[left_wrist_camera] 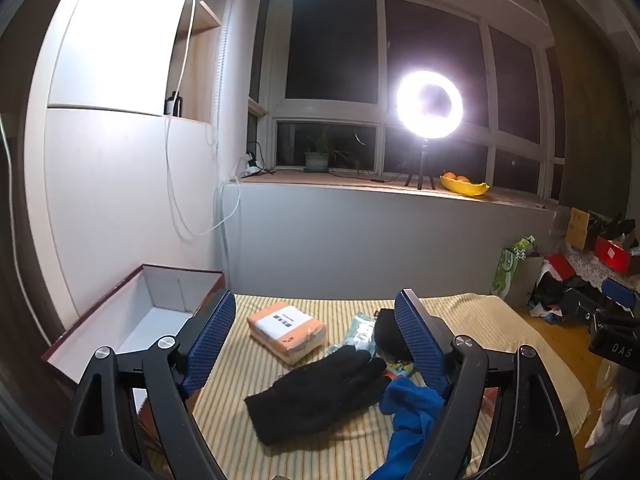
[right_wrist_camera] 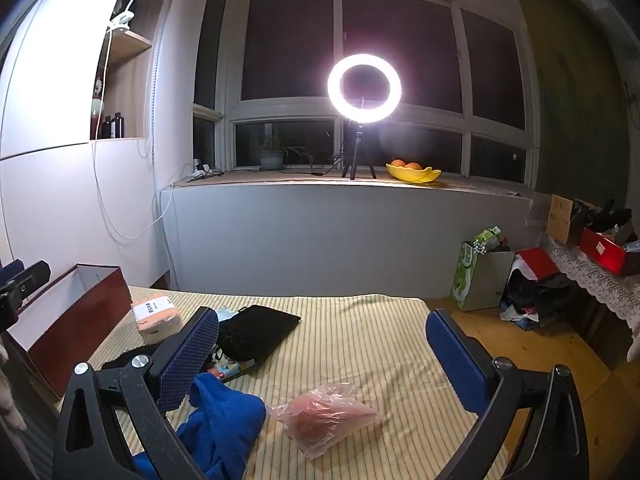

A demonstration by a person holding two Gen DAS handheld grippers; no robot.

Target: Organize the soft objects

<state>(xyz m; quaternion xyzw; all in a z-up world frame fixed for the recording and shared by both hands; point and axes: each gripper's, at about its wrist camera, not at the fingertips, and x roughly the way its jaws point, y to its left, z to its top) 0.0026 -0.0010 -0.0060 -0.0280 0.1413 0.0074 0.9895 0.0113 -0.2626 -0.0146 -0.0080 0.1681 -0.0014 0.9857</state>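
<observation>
On the striped bed cover lie a black glove [left_wrist_camera: 316, 392], a blue cloth [left_wrist_camera: 412, 412], an orange wrapped towel pack [left_wrist_camera: 286, 332], a pale green packet [left_wrist_camera: 358, 334] and a black pouch [left_wrist_camera: 388, 332]. My left gripper [left_wrist_camera: 320, 336] is open and empty above the glove. In the right wrist view, my right gripper [right_wrist_camera: 324, 344] is open and empty over the bed; a pink item in a clear bag [right_wrist_camera: 324, 416] lies between its fingers, the blue cloth [right_wrist_camera: 224, 420] at its left finger, the black pouch [right_wrist_camera: 256, 330] and orange pack [right_wrist_camera: 156, 316] beyond.
An open dark red box with a white inside [left_wrist_camera: 132, 320] stands at the bed's left edge, also in the right wrist view [right_wrist_camera: 76, 316]. A lit ring light [left_wrist_camera: 430, 104] and a yellow fruit bowl [left_wrist_camera: 464, 186] stand on the windowsill. Bags and clutter [right_wrist_camera: 532, 284] sit on the floor at right.
</observation>
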